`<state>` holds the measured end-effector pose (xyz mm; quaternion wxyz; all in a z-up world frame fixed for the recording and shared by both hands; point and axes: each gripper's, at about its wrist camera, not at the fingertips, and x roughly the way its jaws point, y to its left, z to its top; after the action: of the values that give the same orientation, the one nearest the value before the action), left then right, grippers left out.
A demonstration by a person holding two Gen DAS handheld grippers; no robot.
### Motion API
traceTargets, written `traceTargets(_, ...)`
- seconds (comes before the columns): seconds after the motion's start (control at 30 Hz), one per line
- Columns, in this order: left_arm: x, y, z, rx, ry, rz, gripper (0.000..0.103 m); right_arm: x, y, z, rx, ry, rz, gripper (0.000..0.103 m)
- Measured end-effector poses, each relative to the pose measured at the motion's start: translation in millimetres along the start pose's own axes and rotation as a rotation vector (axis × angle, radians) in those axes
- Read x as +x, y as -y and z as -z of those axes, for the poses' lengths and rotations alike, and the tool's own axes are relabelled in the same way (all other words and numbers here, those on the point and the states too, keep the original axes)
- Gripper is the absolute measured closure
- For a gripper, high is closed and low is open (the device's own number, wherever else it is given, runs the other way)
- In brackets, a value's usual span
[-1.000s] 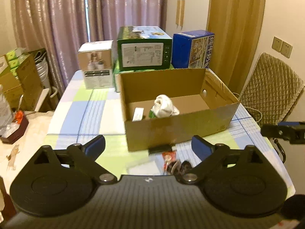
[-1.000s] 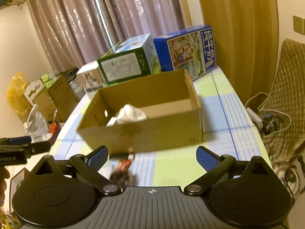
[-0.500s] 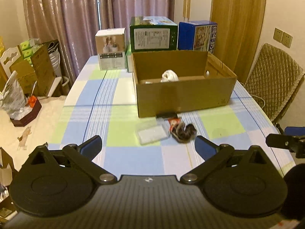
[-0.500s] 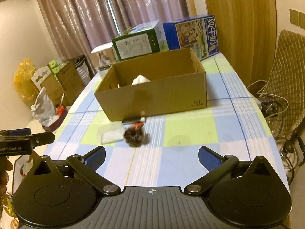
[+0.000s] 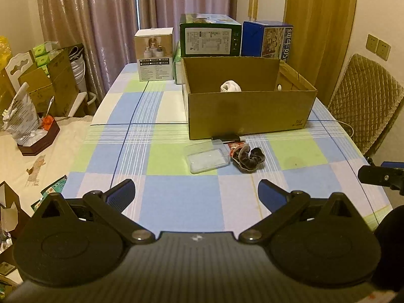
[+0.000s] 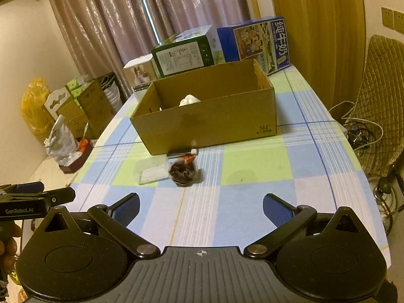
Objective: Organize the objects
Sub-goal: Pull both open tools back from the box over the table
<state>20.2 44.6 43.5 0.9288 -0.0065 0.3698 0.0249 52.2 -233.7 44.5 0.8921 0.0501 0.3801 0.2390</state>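
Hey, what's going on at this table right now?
A person holds two tongs, left and right, both open and empty above the checked tablecloth. A clear plastic container and a dark fabric scrunchie lie in front of the open cardboard box, which already holds a white crumpled item.

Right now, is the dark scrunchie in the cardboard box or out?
Out: the dark scrunchie lies on the tablecloth before the cardboard box.

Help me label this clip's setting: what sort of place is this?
Most likely a room in a home, perhaps a dining area. A table with a checked cloth stands before drawn curtains, a quilted chair beside it, and cartons are stacked along the wall.
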Motion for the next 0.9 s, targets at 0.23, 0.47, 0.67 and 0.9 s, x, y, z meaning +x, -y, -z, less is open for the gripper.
traceTargets(0.23,0.8,-1.1,1.8,-0.004,-0.001,0.005,0.001,1.5,-1.7,0.6,0.000,0.002,-0.003,0.002)
traceTargets(0.47,5.4,-0.9,3.3,0.001,-0.009,0.006,0.001,4.6,-1.3,2.7,-0.003,-0.008,0.001,0.002)
traceTargets(0.67,8.9,-0.9,3.4,0.010,-0.016,0.003,0.001,8.9,-2.2,4.2,-0.010,-0.017,0.000,0.002)
traceTargets(0.9,12.5,-2.6,4.2,0.008,-0.023,0.003,0.001,13.6,-3.2,4.7,-0.013,-0.029,0.002,0.002)
